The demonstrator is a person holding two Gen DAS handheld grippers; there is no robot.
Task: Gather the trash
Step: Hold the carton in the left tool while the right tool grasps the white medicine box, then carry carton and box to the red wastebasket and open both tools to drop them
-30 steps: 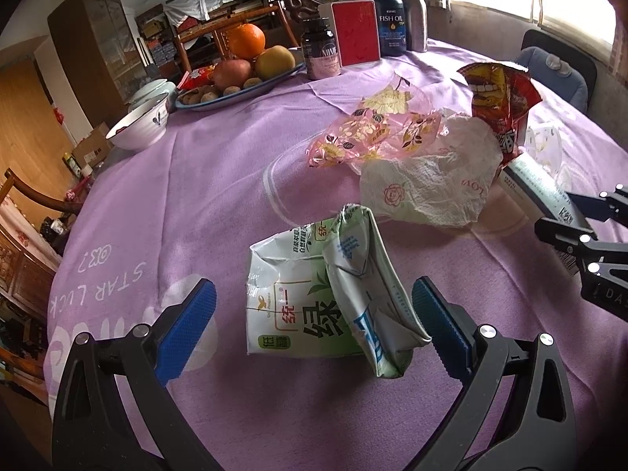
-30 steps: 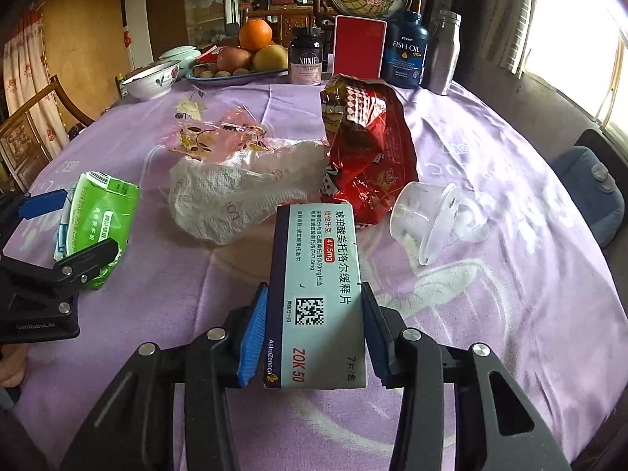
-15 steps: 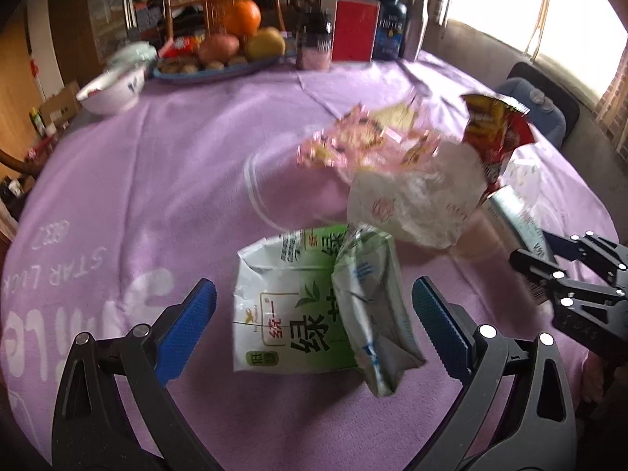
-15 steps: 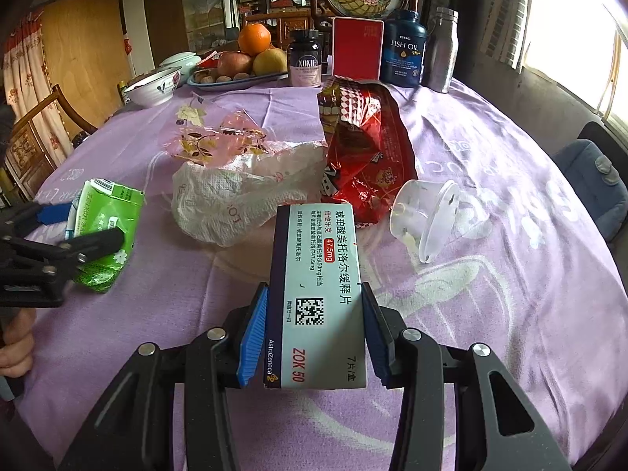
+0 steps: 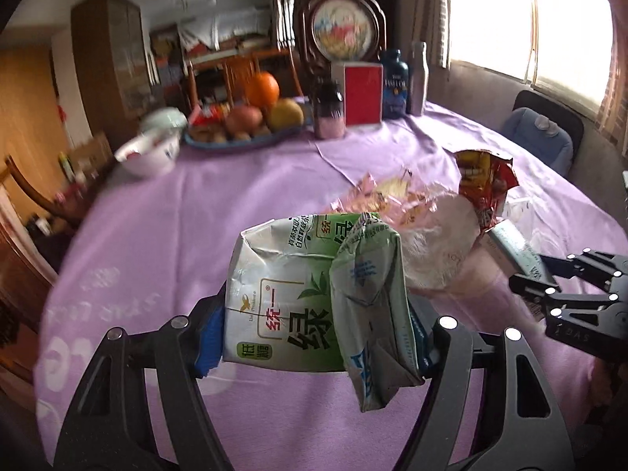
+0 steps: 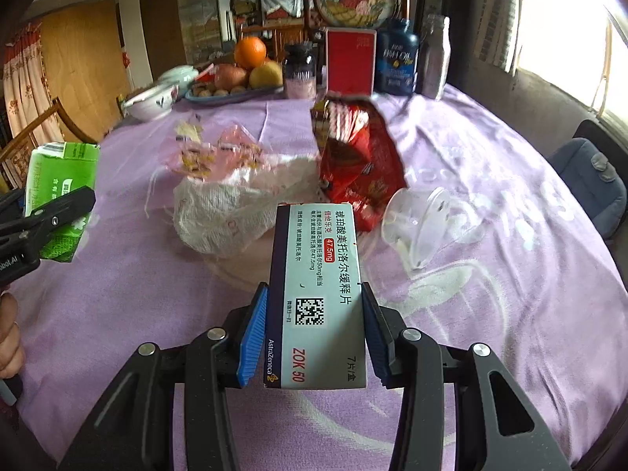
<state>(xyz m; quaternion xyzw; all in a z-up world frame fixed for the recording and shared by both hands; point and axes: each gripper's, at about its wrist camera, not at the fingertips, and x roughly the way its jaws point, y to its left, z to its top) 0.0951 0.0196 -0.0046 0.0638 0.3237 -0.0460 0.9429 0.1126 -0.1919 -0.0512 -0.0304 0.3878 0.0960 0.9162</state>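
My left gripper [image 5: 314, 333] is shut on a crumpled green and white tea carton [image 5: 298, 294] and holds it above the purple tablecloth [image 5: 165, 227]; the carton also shows in the right wrist view [image 6: 59, 192]. My right gripper [image 6: 312, 333] is shut on a white and blue medicine box [image 6: 318, 294], held above the cloth. Loose on the table are a red snack bag [image 6: 357, 161], a crumpled white paper wrapper [image 6: 235, 212], a pink plastic wrapper [image 6: 212, 153] and a clear plastic cup [image 6: 416, 223] on its side.
At the far edge stand a fruit plate [image 6: 235, 94], white bowls [image 6: 151, 100], a red box [image 6: 350, 61], a dark jar [image 6: 300, 72], a blue fish oil bottle [image 6: 396, 57] and a glass bottle [image 6: 435, 57]. A blue chair [image 6: 588, 180] is right of the table.
My left gripper has closed on the tea carton and lifted it off the cloth. My right gripper still holds the medicine box, barely moved.
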